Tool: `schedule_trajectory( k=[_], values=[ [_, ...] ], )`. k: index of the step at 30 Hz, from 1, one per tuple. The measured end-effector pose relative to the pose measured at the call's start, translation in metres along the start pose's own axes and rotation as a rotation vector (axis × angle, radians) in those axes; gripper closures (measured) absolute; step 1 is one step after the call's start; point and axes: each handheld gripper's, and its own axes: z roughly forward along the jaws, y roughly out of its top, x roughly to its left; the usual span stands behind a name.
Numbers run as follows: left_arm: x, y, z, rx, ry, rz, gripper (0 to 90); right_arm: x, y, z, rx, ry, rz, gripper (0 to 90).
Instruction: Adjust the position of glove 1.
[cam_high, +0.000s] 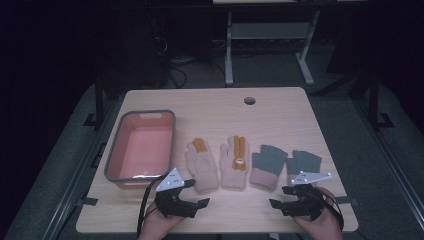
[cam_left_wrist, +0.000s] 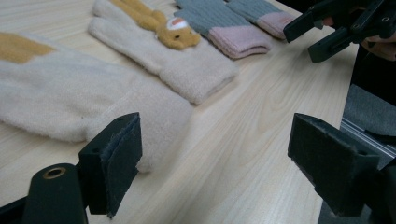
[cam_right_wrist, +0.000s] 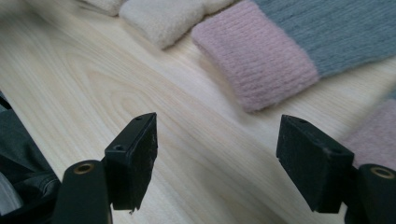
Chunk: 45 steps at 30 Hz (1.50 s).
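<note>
Nearest the high camera, at the bottom of the frame, we hold the left gripper (cam_high: 192, 192) and the right gripper (cam_high: 278, 196), both with jaws spread wide and nothing between them, hovering just short of the row of gloves.

Largest of all is the worktop (cam_high: 280, 107), light wood and bare towards its far edge. On its left sits the pink bin (cam_high: 116, 152), grey-rimmed and empty; we judge it stands there as the place the gloves are meant to go.

The four gloves lie flat side by side in the lower middle of the high view, cuffs towards us, probably so each cuff is easy to pinch. From left to right: a cream glove with an orange patch (cam_high: 201, 162), a cream glove with an animal figure (cam_high: 235, 162), then two grey gloves with pink cuffs (cam_high: 268, 165) (cam_high: 304, 161).

In the left gripper view the nearer cream glove (cam_left_wrist: 60, 95) lies just beyond the left-hand jaw, apart from it as far as we can tell. In the right gripper view a pink cuff (cam_right_wrist: 254, 70) lies ahead of the jaws, untouched.
</note>
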Motion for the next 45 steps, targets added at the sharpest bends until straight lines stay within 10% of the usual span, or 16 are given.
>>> schedule_trajectory(
  k=[18, 45],
  values=[
    [0.0, 0.001, -0.007, -0.023, 0.001, -0.006, 17.7, 0.004, 0.016, 0.001, 0.036, 0.036, 0.004, 27.8],
    [-0.001, 0.001, -0.003, -0.022, 0.002, -0.004, 17.7, 0.013, 0.089, 0.007, 0.097, 0.064, -0.103, 27.9]
  ],
)
